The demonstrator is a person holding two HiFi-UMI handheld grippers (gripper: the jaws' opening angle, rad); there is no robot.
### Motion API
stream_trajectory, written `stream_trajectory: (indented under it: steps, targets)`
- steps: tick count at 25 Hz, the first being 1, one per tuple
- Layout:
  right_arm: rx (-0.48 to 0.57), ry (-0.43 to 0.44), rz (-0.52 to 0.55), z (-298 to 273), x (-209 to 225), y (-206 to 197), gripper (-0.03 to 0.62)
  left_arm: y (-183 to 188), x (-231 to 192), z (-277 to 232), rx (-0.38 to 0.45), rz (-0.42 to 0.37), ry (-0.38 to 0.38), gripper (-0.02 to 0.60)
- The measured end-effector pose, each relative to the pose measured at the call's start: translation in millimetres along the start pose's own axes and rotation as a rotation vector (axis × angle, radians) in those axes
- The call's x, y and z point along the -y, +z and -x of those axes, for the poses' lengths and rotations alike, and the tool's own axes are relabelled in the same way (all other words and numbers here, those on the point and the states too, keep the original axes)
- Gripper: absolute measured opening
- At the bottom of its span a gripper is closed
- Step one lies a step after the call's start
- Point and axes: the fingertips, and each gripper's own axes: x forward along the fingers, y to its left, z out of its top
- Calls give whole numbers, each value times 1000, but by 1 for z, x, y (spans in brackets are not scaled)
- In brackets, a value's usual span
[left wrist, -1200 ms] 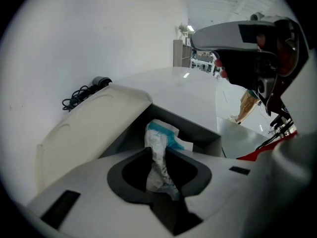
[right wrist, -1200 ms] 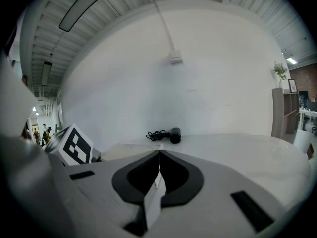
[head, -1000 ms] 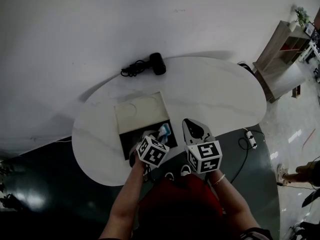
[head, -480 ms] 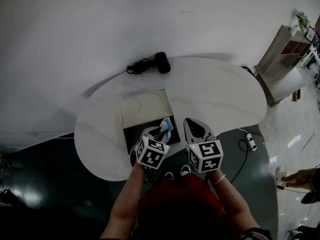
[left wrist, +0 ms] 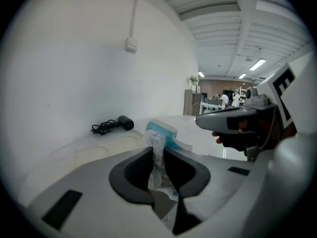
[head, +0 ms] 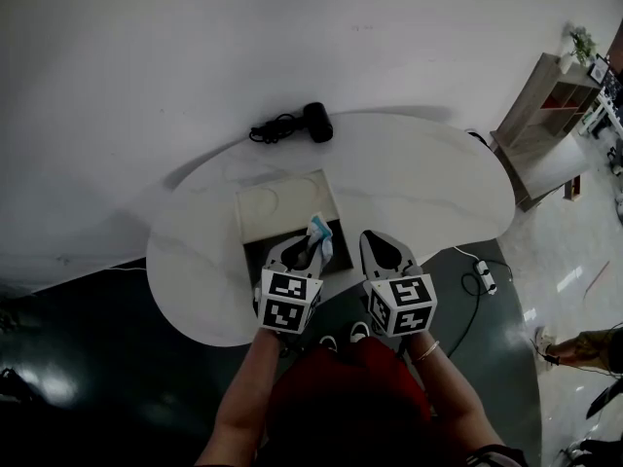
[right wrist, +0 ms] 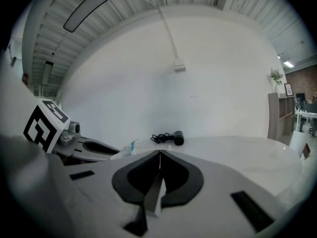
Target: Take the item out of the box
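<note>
A crumpled blue-and-white packet (head: 318, 230) sticks up from between the jaws of my left gripper (head: 307, 249), above the box's dark inside (head: 259, 251). In the left gripper view the packet (left wrist: 159, 142) is pinched between the pads, and the jaws are closing on it. The box's white lid (head: 284, 205) lies open behind it on the table. My right gripper (head: 382, 248) hovers just to the right, over the table's near edge. Its jaws are shut with nothing between them (right wrist: 159, 155).
A black hair dryer (head: 313, 122) with a coiled cord lies at the far edge of the white oval table (head: 428, 183). A wooden shelf (head: 550, 105) stands at the right. A power strip (head: 487, 270) lies on the dark floor, and a person's foot (head: 574, 343) shows at the right edge.
My left gripper has turned and carried the packet a little up and away from me over the box. The right gripper has hardly moved.
</note>
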Motion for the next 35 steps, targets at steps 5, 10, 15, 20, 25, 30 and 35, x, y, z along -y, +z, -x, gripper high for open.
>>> stream_trajectory:
  steps: [5, 10, 15, 20, 25, 30, 35]
  targets:
    - [11, -2, 2, 8, -9, -1, 15, 9, -3, 18, 72, 51, 8, 80]
    - [23, 3, 3, 16, -17, 2, 15, 19, -4, 37, 132, 74, 21, 78]
    - [30, 8, 7, 23, -25, 5, 15, 32, -3, 56, 193, 88, 29, 77]
    - [37, 4, 12, 30, -30, 6, 15, 37, -5, 73, 238, 102, 33, 77]
    - [62, -1, 6, 38, -33, 11, 15, 39, -10, 91, 288, 129, 51, 77]
    - [98, -10, 6, 48, -36, 18, 15, 41, -14, 105, 327, 145, 66, 77]
    - [132, -24, 18, 55, -35, 25, 15, 43, -14, 114, 359, 155, 70, 77]
